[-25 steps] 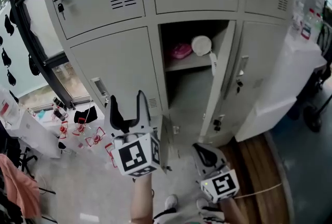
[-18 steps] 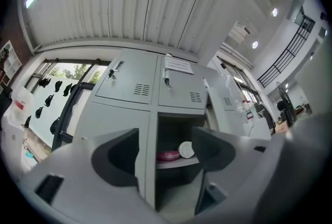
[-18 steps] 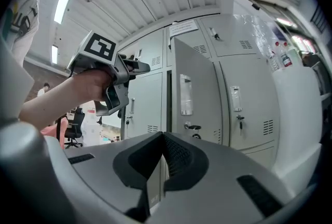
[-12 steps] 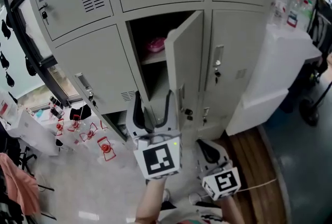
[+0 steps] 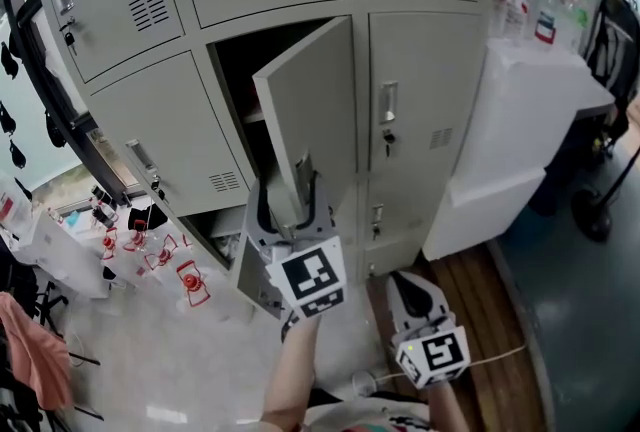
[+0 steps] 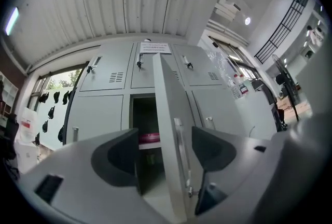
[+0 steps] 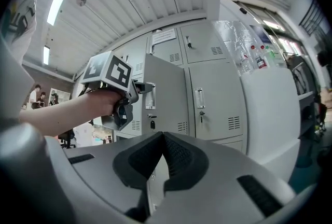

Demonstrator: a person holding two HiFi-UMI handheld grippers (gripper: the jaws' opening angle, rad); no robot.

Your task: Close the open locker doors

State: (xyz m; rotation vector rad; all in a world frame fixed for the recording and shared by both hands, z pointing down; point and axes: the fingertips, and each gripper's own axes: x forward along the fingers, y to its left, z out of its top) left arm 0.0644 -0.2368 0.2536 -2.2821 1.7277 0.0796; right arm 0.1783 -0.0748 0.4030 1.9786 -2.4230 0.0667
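The left tongs (image 5: 290, 198) stand wide, nothing gripped. Their dark, smooth, scooped pads (image 6: 116, 158) flank the free edge of the open door (image 5: 305, 110), a flat slab of matte grey sheet metal. Whether either pad touches the door cannot be told. A slim upright handle (image 6: 179, 145) runs down the door face just inside the right pad. Beyond the tongs, left of the door, the dark rectangular compartment shows a pale shelf (image 6: 148, 146) carrying something pink and rounded (image 6: 149, 138).

The locker (image 5: 130, 130) around it is the same grey painted steel. Its neighbouring doors are shut, with small louvred vents and recessed handles.

The right tongs (image 5: 400, 282) hang lower and to the right of the left, away from the door. Their ribbed black pads (image 7: 176, 158) are pressed together in a V with nothing between them. Right of them stands a boxy white bench (image 5: 520, 120).
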